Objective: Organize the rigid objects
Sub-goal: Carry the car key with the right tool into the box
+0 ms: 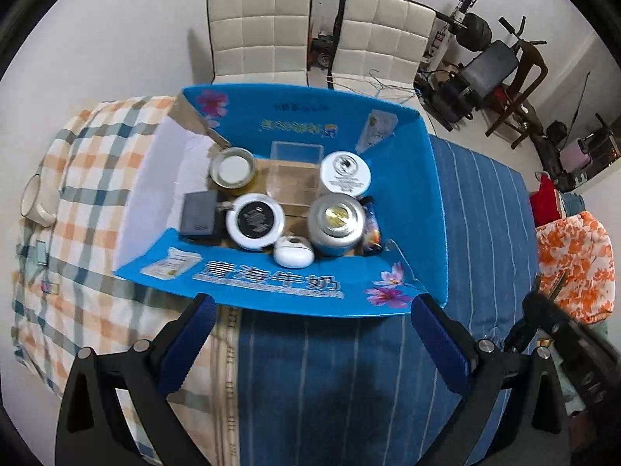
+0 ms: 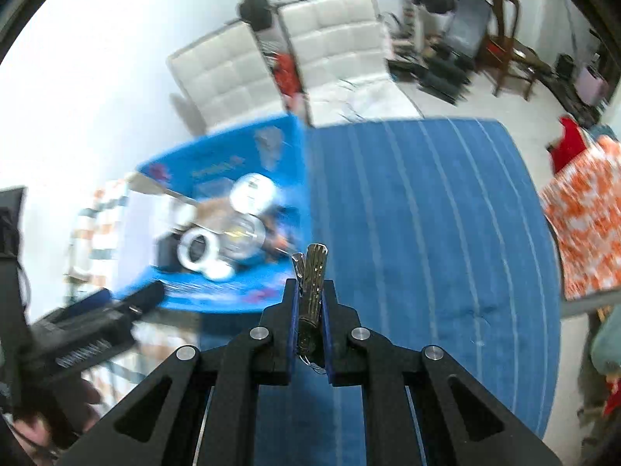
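Bedroom-like space, blue striped cover (image 2: 427,233) on the work surface, plaid cloth (image 1: 89,178) to its left, white chairs (image 1: 260,31) behind.

Right gripper (image 2: 310,303): jaws pressed onto a slim ribbed metal piece (image 2: 313,283), looks like a small clip or clasp, exact kind unclear. Piece stands out past the fingertips, held above the cover, just right of the box (image 2: 217,209). Right view blurred.

Blue box (image 1: 271,283), flaps up, sits across the cover and cloth. Inside: grey case (image 1: 198,214), black-lidded tin (image 1: 255,220), silver can (image 1: 338,222), white tin (image 1: 344,173), jar (image 1: 232,171), white pod (image 1: 293,255), clear tub (image 1: 295,171). Packed along the near side; free floor only around the tub.

Left gripper (image 1: 310,330): jaws spread wide, empty, hovering before the box's near flap. Mug (image 1: 35,202) at the cloth's edge.

Risks, judged: piece is thin and gripped low, so it could pivot or slip on release. A drop near the flap may bounce outside or wedge between tins. Catching the raised flap would shift the box.
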`<act>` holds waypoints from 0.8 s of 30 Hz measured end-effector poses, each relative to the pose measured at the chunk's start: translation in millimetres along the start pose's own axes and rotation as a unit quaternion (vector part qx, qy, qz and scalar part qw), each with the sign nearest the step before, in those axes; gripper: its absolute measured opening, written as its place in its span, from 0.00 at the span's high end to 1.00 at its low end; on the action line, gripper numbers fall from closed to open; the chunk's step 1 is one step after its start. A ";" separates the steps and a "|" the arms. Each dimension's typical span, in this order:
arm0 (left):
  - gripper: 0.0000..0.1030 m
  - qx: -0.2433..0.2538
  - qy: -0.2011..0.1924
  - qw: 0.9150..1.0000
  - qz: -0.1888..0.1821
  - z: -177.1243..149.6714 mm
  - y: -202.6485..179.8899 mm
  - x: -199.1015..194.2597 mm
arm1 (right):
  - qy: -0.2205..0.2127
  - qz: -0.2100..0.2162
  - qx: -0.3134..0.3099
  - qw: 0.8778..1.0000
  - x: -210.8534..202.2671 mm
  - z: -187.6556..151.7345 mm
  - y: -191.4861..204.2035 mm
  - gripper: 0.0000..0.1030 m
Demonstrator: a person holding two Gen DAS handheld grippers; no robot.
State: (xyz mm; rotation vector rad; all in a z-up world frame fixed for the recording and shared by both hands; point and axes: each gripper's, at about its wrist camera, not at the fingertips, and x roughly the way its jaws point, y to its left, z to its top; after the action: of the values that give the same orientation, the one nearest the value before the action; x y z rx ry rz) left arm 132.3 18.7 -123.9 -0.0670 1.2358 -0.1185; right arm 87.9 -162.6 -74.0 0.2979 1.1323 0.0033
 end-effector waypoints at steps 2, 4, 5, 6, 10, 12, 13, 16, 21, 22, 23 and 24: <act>0.00 -0.001 -0.020 1.000 -0.008 4.3 8.9 -8.6 | -0.011 0.017 -0.013 1.000 -3.7 11.6 15.5 0.89; 0.00 0.005 -0.049 0.999 -0.002 6.1 16.0 -14.5 | -0.016 0.028 -0.023 0.999 -1.8 16.4 25.5 0.89; 0.00 0.012 -0.065 0.998 -0.001 7.3 19.4 -16.5 | -0.017 0.036 -0.026 0.999 1.4 19.5 32.4 0.89; 0.00 0.016 -0.075 0.997 0.000 8.7 22.9 -16.5 | -0.017 0.044 -0.029 0.998 7.3 21.4 36.9 0.89; 0.00 0.027 -0.092 0.995 0.022 15.4 36.6 -2.5 | -0.009 0.056 -0.032 0.998 42.8 24.0 50.6 0.89; 0.00 0.038 -0.096 0.994 0.046 18.6 41.7 7.4 | 0.000 0.051 -0.028 0.998 68.2 24.8 53.8 0.89; 0.00 0.043 -0.095 0.993 0.052 21.0 44.2 15.2 | 0.008 0.050 -0.026 0.998 82.1 24.1 54.2 0.89; 0.00 0.042 -0.086 0.993 0.067 27.2 51.4 33.3 | 0.024 0.033 -0.024 0.999 118.3 22.1 56.0 0.89; 0.00 0.042 -0.065 0.994 0.084 35.0 60.7 61.8 | 0.057 -0.012 -0.023 0.998 170.6 21.0 58.3 0.89; 0.00 0.041 -0.060 0.994 0.085 37.0 62.3 67.4 | 0.064 -0.020 -0.023 0.998 179.4 20.5 57.3 0.89; 0.00 0.041 -0.057 0.994 0.084 38.1 63.0 71.1 | 0.065 -0.027 -0.022 0.997 184.4 19.7 56.3 0.89; 0.00 0.042 -0.055 0.994 0.082 38.2 63.1 74.1 | 0.067 -0.038 -0.025 0.997 191.1 19.8 56.6 0.89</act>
State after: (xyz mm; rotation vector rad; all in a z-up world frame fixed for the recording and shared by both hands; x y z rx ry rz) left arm 195.8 71.4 -188.1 0.1010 1.1211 -0.0236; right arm 195.8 -83.7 -223.0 0.2125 1.2741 -0.0164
